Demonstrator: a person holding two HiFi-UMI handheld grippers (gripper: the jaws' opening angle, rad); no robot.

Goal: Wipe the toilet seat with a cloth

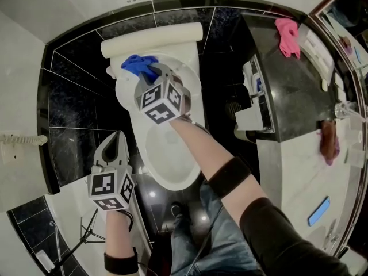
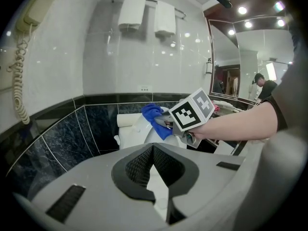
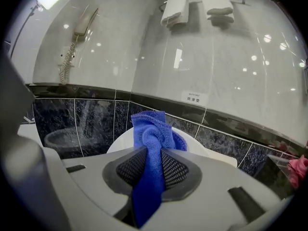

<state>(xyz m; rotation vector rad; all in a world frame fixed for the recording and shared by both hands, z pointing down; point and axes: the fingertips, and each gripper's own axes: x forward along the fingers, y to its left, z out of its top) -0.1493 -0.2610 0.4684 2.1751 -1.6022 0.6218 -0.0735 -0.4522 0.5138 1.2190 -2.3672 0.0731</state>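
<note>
Toilet seat [image 1: 172, 184] is white, smooth and shiny, an egg-shaped ring around the bowl. It sits right below you, in the middle of the head view. The blue cloth [image 1: 140, 66] is at the far end of the toilet [image 1: 123, 94], close to the back wall. I cannot tell if it touches the seat.

A small white label [image 3: 195, 98] is stuck on the wall, but its print is too tiny to read. Each cube [image 1: 162, 101] on your grippers has black and white square marks.

The cloth [image 3: 153, 143] is soft and fuzzy, all bunched up. The upper wall [image 3: 144, 57] is pale and glossy, and below it run dark tiles [image 3: 72, 119] that look like stone. Two folded white towels [image 3: 192, 6] hang on a rail. A phone [image 3: 84, 23] with a curly cord hangs on the wall. A pink cloth [image 1: 287, 36] lies on the dark table [image 1: 287, 91] to your right.

Your right gripper [image 1: 154, 76] is stretched out over the bowl, tipped a bit down. Its jaws are partly closed and pinch the cloth between their bumpy black pads, and a tail of cloth hangs down toward you. A black band [image 1: 230, 177] is around that forearm.

Your left gripper [image 1: 118, 138] is low, to the left of the toilet, also pointing a bit down. Its jaws are pressed together with nothing in them.
</note>
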